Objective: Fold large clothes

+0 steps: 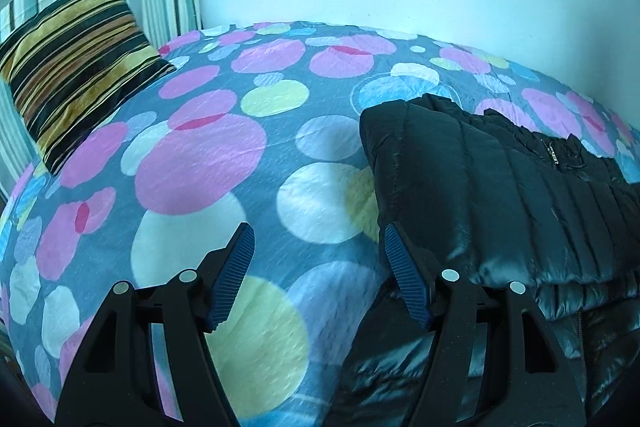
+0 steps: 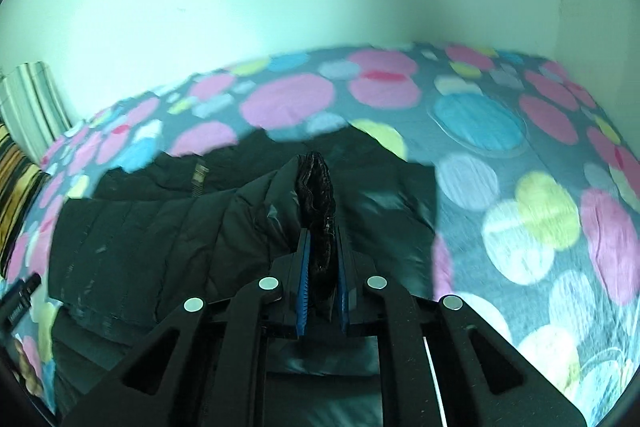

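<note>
Black puffer jacket (image 1: 500,195) lies on bed, over dotted bedspread (image 1: 208,155), partly folded, layers stacked for next fold. Right hand-held gripper (image 2: 322,259) clamped tight on dark fuzzy jacket edge (image 2: 316,183), likely collar or cuff, raised to carry it over. Left hand-held gripper (image 1: 318,275) jaws apart, empty, just beside jacket's left edge, probably ready to pin or grab. Striped pillow (image 1: 72,67) far left, well clear.

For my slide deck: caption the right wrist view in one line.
Right hand-held gripper shut on a bunched fold of the black puffer jacket, lying on the polka-dot bedspread.
</note>
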{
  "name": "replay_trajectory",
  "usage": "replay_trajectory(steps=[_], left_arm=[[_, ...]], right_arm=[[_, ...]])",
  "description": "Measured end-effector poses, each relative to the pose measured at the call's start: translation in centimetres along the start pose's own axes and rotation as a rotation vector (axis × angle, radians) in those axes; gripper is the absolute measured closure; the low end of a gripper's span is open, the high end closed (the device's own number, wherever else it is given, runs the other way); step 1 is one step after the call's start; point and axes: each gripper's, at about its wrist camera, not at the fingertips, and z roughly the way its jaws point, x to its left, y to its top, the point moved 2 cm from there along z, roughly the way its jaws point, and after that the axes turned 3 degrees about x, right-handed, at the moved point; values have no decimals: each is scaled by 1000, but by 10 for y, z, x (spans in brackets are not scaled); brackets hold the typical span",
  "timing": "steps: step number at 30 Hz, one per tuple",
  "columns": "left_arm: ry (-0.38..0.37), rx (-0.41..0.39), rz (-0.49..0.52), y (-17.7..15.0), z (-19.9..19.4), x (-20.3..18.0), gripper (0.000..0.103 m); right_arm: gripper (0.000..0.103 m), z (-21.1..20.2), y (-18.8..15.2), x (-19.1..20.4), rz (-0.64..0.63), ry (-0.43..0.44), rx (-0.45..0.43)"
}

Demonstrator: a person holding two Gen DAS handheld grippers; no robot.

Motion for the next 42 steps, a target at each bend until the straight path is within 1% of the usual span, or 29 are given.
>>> replay_trajectory(steps=[4,7,10,11,12,14,16,20,22,23,24,26,28,32,35,37,39,42], left_arm=[[28,39,45,6,23,-19,35],[79,83,81,5,42,-26,35],[106,117,95,2,54,-26,36],[121,129,102,1,59,-26,37],[131,137,109,0,63,-26,43],[143,160,115,-2,69,-26,48],[143,174,114,-4,73,-25,50],[109,156,55,3,56,-12,49],[48,123,-19,10,37,0,45],[25,106,-41,14,31,2,41],[-17,75,-65,20,23,4,39],[-108,49,-64,30,18,-3,33],[-144,66,-40,34,25,-15,33],[-72,148,61,22,64,-37,32],[-50,172,95,13,83,-44,31],[-53,173,93,15,83,-42,31],[-71,154,85,23,72,-38,33],[-105,110,17,36,52,-23,34]], right_arm=[[92,26,-16,-19,28,-2,77],[92,39,-24,-18,14,-9,98],[92,48,-30,-17,3,-12,116],[92,51,-32,-17,4,-10,121],[91,53,-33,-17,3,-9,125],[92,55,-35,-16,-3,-11,125],[91,56,-35,-15,-5,-11,125],[91,53,-34,-16,-1,-7,118],[92,53,-35,-16,-4,-8,116],[91,53,-35,-15,-4,-9,114],[91,53,-36,-15,-5,-10,112],[91,53,-36,-15,-8,-13,109],[91,53,-36,-16,-7,-12,107],[91,53,-36,-16,0,0,109],[91,54,-37,-16,-2,1,108],[91,53,-37,-17,-1,1,108],[91,53,-37,-17,2,4,104],[91,53,-37,-17,4,7,103]])
